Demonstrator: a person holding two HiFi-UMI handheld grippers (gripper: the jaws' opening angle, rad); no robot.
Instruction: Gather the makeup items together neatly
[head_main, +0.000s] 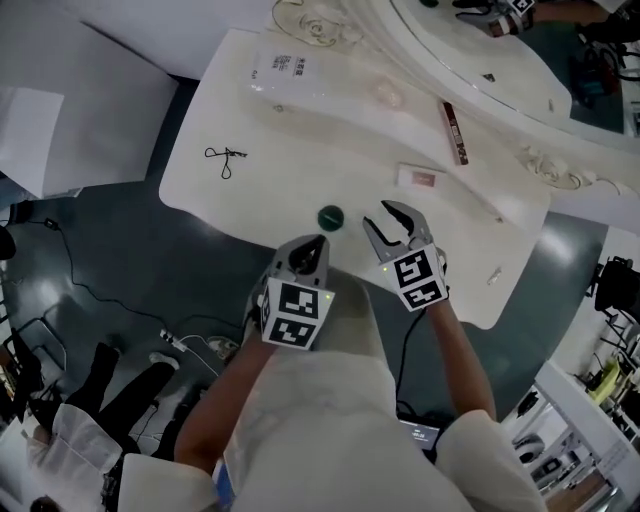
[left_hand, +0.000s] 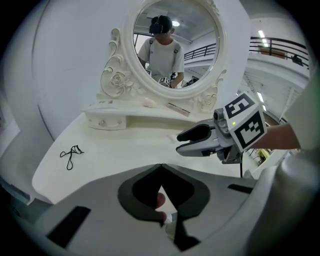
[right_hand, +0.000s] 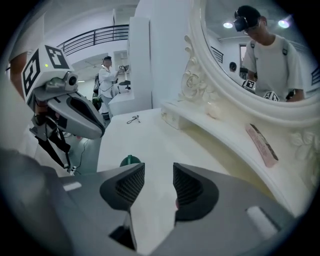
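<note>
**Pot near edge: knock-off risk**

R gripper (head_main: 388, 222) released, empty; L gripper (head_main: 312, 246) clenched on nothing. Green pot (head_main: 331, 216) sits near front edge of table (head_main: 275, 190), curler (head_main: 226, 160) well apart. If I nudge clumsily, pot could roll off.

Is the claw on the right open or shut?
Open. The right gripper has a clear gap between its two pads, the white table shows through it, and nothing is pinched there.

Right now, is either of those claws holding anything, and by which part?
Nothing is held. The left gripper is shut with nothing in it; the right gripper is open and empty.
</note>
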